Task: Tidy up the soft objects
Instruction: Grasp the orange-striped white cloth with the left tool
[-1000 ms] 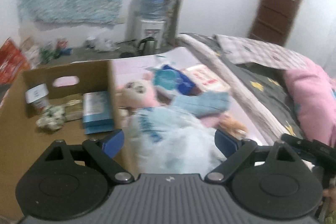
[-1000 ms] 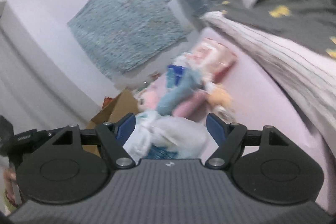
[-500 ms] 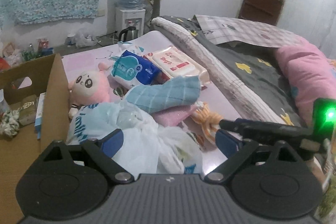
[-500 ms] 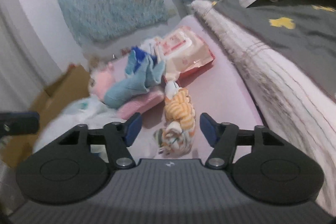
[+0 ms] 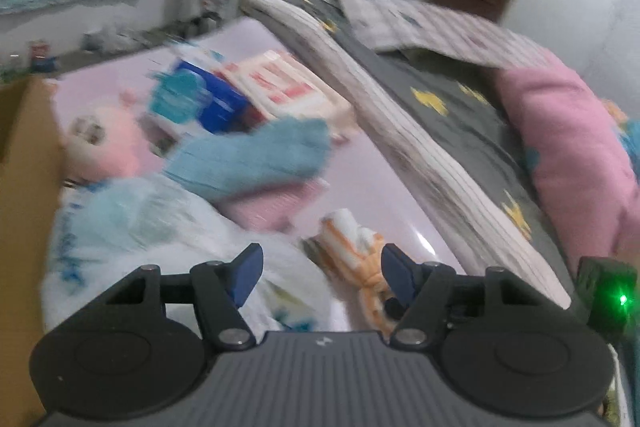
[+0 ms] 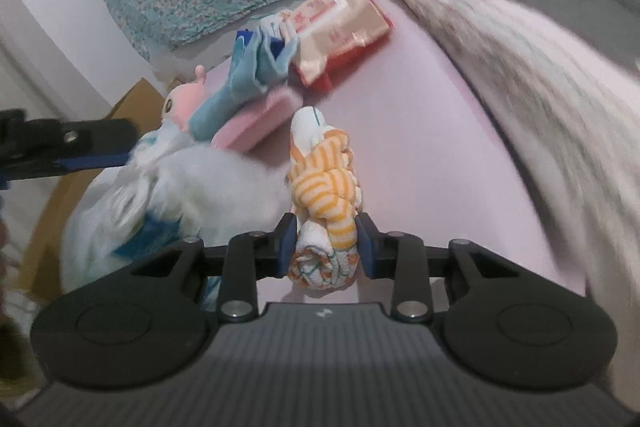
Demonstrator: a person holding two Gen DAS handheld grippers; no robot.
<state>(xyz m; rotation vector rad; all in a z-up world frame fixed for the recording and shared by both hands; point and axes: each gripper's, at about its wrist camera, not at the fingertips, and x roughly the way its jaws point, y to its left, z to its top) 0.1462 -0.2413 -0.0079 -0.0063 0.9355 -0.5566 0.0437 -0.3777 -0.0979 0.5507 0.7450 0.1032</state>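
On the pink sheet (image 6: 432,115), beside the cardboard box (image 5: 24,163), lies a heap: white bag (image 6: 192,187), blue cloth (image 6: 244,75), pink doll (image 6: 182,105). The right gripper (image 6: 326,247) is clamped on the orange-striped cloth bundle (image 6: 326,187), both pads pressing its near end. The left gripper (image 5: 320,277) hangs parted above the bag, holding nothing.

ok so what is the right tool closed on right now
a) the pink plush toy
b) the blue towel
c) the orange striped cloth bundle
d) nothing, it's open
c: in the right wrist view the right tool has both fingers pressed against the orange striped cloth bundle, while the blue towel and pink plush toy lie farther off on the bed.
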